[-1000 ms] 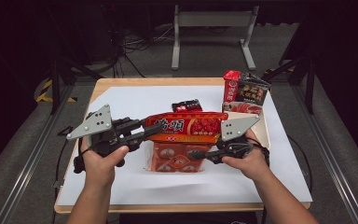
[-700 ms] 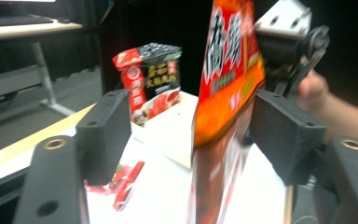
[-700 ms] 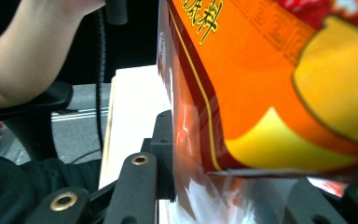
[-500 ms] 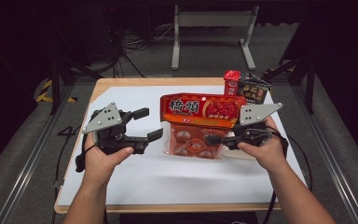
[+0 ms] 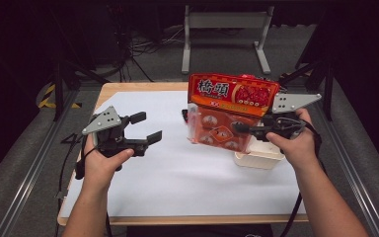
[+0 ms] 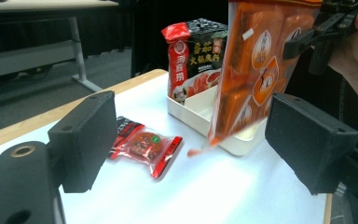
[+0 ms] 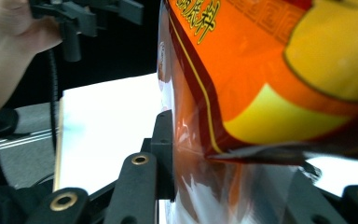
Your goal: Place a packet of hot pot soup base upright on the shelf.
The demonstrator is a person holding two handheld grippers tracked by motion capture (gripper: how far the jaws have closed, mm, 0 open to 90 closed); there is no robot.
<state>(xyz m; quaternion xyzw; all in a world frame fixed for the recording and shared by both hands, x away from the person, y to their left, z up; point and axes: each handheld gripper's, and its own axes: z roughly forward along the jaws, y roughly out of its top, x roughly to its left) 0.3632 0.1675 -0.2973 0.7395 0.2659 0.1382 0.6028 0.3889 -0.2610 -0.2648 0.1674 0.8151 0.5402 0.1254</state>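
Orange snack bag (image 5: 229,111), headed with large white characters "橋頭" on red, hangs right of centre in the high view, clamped by the right gripper (image 5: 240,129) above a white tray (image 5: 256,159). Left gripper (image 5: 146,128) has just been opening, its jaws apart with nothing between them.

High view looks down on the desk (image 5: 177,187) from the person's side; both gripper views sit close, sharing the orange snack bag (image 6: 256,70).

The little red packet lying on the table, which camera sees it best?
The left gripper view. The little red packet lies flat on the white table there, close up and unblocked. In the high view, the big orange bag covers nearly all of it. The right gripper view looks past it.
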